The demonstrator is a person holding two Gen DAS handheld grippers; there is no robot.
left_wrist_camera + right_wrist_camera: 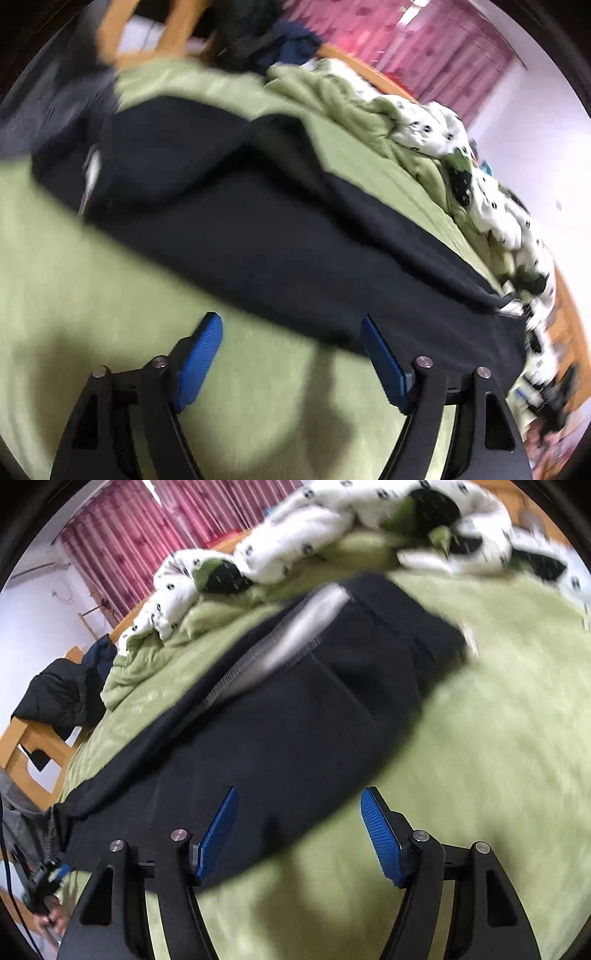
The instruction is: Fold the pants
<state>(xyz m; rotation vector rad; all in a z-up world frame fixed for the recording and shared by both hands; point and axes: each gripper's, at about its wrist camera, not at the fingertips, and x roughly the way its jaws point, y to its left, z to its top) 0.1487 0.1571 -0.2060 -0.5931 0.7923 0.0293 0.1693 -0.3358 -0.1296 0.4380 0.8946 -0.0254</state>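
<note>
Plainly, left claw (290,332) wide open, empty, right claw (299,805) likewise, above black pants (295,716)

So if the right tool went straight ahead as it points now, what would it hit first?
Most likely the pants: the right tool is open, and the dark fabric lies right ahead between its fingers, on the green blanket. Motion blur leaves the height above the cloth unclear.

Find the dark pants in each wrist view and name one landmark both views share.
Left wrist: dark pants span the middle, left to lower right, on the green bedspread.
Right wrist: pants run from lower left to upper right.
Shared landmark: the white spotted quilt.
</note>
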